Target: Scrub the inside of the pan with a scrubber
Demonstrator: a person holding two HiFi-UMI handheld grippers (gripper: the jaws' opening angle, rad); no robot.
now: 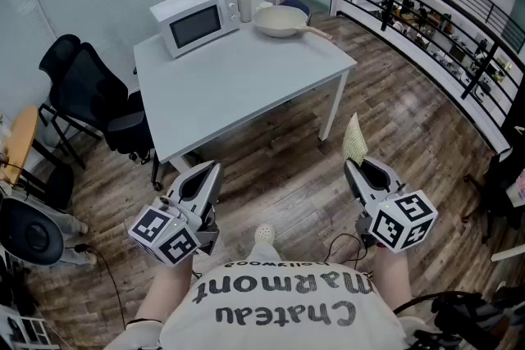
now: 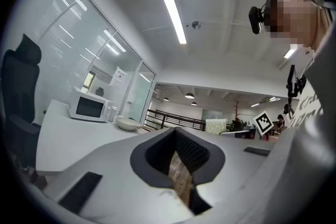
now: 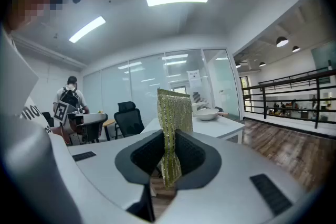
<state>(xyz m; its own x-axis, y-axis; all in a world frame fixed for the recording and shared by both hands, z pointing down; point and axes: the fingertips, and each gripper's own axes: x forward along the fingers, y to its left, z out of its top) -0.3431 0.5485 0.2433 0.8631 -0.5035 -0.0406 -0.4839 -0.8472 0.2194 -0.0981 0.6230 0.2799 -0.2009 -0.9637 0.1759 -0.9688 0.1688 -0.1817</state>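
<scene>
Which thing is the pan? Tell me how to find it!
Find the big white table in the middle of the room. At its far end, right of the boxy white microwave, lies the pan. It's the only round, cream, shallow thing, with a handle sticking out.

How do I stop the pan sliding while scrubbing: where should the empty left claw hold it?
On the handle, about midway, claw closing across it. It juts out straight and slim from the pan toward the table's right edge, so bring the left claw in from that side; the pan itself looks too wide.
</scene>
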